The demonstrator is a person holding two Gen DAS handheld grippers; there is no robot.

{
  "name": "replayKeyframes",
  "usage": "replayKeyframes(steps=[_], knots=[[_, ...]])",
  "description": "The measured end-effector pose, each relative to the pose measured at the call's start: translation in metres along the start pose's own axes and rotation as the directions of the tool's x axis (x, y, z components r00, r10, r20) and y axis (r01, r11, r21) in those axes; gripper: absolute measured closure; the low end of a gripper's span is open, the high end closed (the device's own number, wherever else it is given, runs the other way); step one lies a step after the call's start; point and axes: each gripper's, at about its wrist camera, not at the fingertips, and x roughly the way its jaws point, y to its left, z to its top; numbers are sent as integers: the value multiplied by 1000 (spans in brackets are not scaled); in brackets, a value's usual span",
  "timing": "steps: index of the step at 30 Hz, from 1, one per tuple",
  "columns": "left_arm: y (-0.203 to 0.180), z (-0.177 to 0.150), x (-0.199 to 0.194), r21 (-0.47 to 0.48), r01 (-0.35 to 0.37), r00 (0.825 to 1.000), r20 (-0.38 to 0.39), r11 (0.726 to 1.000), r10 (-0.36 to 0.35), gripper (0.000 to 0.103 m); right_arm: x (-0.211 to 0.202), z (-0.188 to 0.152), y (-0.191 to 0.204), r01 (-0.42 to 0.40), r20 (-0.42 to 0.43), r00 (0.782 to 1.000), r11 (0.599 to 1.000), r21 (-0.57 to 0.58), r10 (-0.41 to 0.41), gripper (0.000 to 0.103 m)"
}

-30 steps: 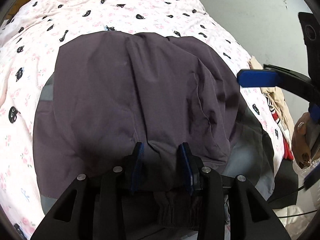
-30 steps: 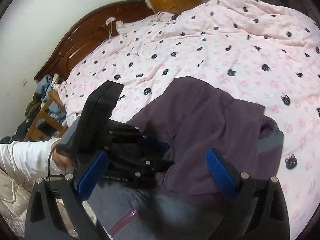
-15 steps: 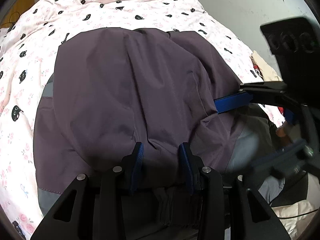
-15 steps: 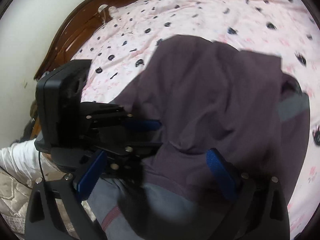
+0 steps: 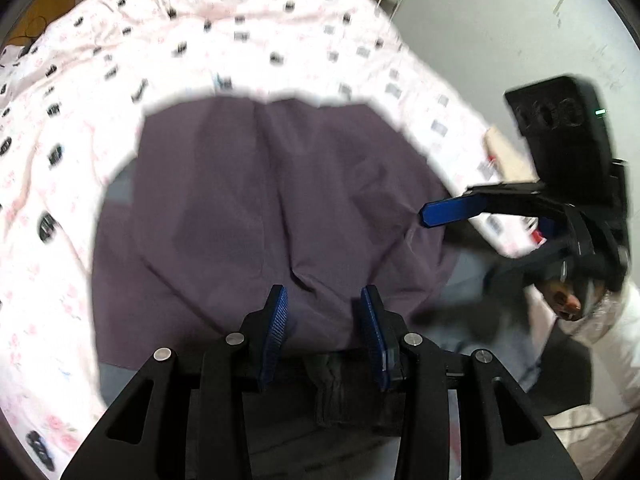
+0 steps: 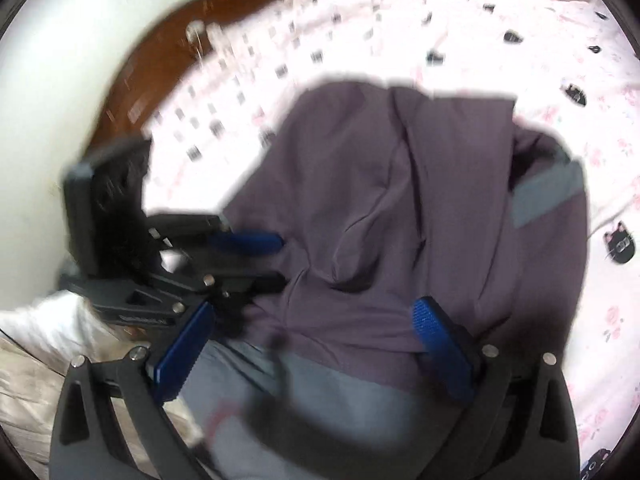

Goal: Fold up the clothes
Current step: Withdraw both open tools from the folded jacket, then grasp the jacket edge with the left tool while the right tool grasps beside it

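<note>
While left tongs (image 5: 322,322) pinch its hem, purple garment (image 5: 272,216) lies before open right tongs (image 6: 316,354).

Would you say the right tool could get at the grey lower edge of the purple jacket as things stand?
Probably yes: the right tool stands open directly over the grey lower edge of the purple jacket, with nothing between; the left tool sits off to the side.
</note>
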Motion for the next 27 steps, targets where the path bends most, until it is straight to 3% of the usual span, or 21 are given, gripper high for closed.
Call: replayKeyframes(steps=[3,9,12,19,21,25,27], knots=[[12,18,-25,-7,-3,997,74,1000,4,69,-27,16,-7,-29,87,996,999,32,26,2],[62,54,-35,-109,-90,985,139,990,105,63,-47,47,-24,67,194,978,995,73,-80,2],[91,66,-21,-160,-137,978,137,978,160,63,-41,59,-34,149,193,967,983,108,-167,2],[108,69,20,-210,-101,986,109,972,126,63,-33,62,-59,185,177,959,963,196,-221,3],[108,66,25,-212,-98,988,97,972,121,64,-29,64,-65,178,170,962,961,213,-216,6],[108,61,30,-227,-75,991,92,971,98,74,-16,66,-76,120,145,976,960,252,-160,37],[108,61,31,-233,-67,991,94,970,91,76,-11,67,-79,127,129,978,957,260,-164,43]])
